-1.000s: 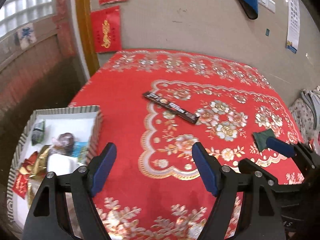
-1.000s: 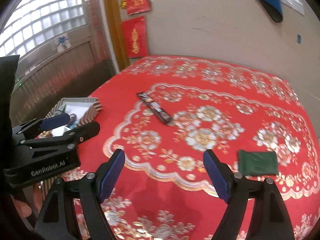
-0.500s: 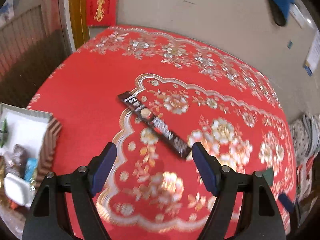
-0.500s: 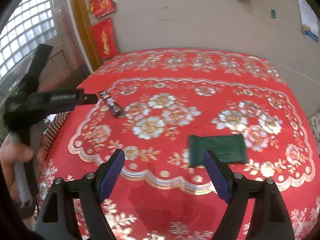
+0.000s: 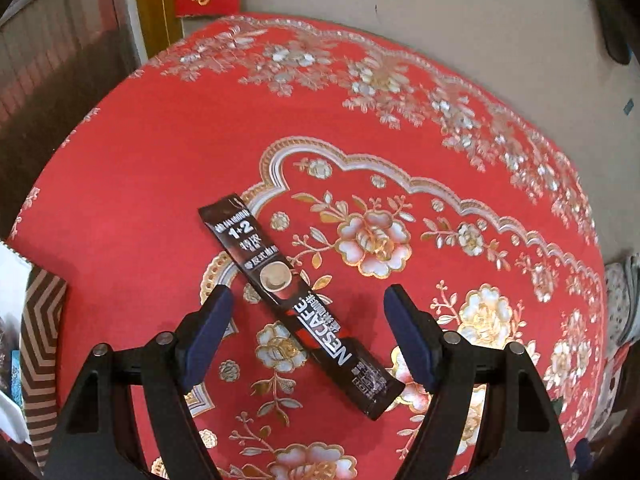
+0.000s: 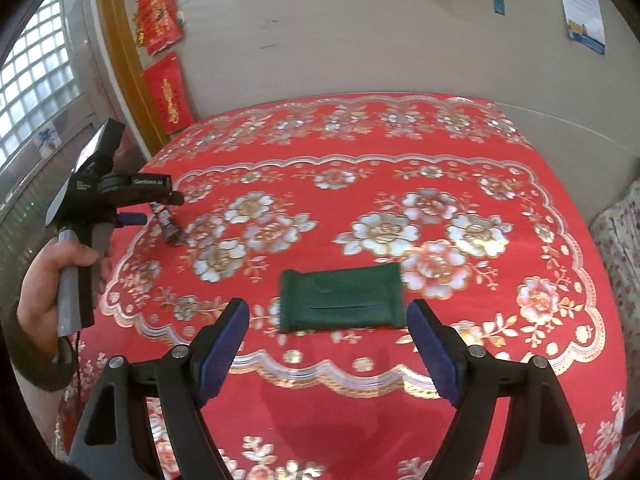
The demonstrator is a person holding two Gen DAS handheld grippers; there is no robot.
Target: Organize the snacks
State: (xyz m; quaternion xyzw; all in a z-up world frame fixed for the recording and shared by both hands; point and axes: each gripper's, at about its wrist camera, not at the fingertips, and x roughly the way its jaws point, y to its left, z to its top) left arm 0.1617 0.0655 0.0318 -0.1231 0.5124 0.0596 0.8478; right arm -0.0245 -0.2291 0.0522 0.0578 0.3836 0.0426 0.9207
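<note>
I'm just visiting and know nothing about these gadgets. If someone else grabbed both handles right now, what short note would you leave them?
Left gripper: open, empty, poised over the dark coffee stick, which lies flat and diagonal on the red tablecloth, untouched.
Right gripper: open, empty, lined up on the green packet, also flat on the cloth, fingers not touching it.
Striped box: at the table's left edge; its contents are barely visible from here.
Done: nothing with these two items.
Left: probably grasp each and carry them to the box.

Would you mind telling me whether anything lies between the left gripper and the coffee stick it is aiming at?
Nothing visible does. The left gripper hangs open over the coffee stick, which lies alone on the red tablecloth.
</note>
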